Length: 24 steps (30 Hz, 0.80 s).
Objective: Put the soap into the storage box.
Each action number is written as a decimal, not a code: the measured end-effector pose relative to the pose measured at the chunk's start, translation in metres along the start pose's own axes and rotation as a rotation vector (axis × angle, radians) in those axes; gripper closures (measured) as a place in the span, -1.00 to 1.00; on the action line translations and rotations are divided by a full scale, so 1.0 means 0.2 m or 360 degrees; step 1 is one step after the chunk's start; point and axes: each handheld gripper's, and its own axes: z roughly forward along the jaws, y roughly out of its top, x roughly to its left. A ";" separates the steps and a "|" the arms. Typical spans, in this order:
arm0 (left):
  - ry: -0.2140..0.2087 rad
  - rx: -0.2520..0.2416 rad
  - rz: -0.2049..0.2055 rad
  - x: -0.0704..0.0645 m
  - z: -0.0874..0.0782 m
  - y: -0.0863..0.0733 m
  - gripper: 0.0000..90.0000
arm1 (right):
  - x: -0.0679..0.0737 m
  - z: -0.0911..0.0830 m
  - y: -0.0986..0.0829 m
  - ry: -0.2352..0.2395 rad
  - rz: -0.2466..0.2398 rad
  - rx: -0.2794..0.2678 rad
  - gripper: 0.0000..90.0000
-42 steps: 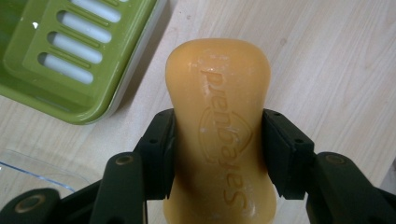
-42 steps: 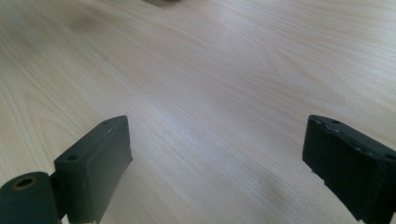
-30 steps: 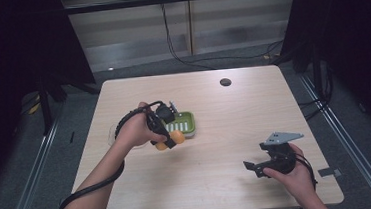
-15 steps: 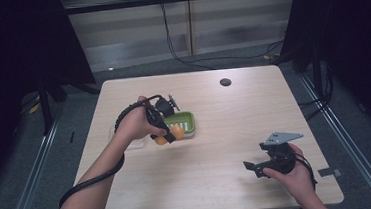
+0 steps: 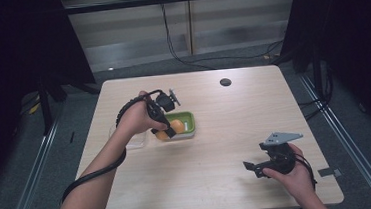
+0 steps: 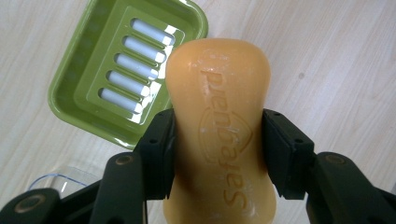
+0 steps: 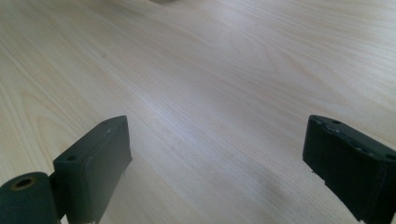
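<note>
Left gripper (image 6: pixel 217 140): jaws clamped on the orange soap bar (image 6: pixel 219 135), pads pressing its narrowed waist from both sides. Bar is waisted with rounded ends, glossy, embossed lettering on the face, reads upside down in the left gripper view. It sits above the green soap dish (image 6: pixel 79 88); in the left gripper view the dish lies at 10 o'clock from the bar. Whether the bar touches the dish, can't tell.

Dish: rounded-rectangle tray, raised rim, five white-looking slots in the floor. A clear plastic piece (image 6: pixel 60 179) sits at 7 o'clock of the dish, just beside it.

High view: left gripper (image 5: pixel 168 128) and bar over the dish (image 5: pixel 187 122), left of table (image 5: pixel 234 105) centre.

Right gripper (image 7: pixel 217 158): jaws spread wide, nothing between them, just above bare wood. High view has it (image 5: pixel 268 165) at 4 o'clock from the dish, well apart.
</note>
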 end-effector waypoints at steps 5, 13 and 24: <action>0.0016 -0.0004 0.0009 0.01 0.00 0.02 0.09 | 0.00 0.00 0.00 0.0007 0.0002 0.0006 -0.83; 0.0027 0.0006 -0.0003 0.03 0.00 0.03 0.09 | 0.00 0.00 0.00 0.0002 0.0000 -0.0001 -0.83; 0.0002 0.0020 0.0003 0.07 0.00 0.05 0.09 | 0.00 0.00 0.00 0.0003 0.0011 0.0007 -0.83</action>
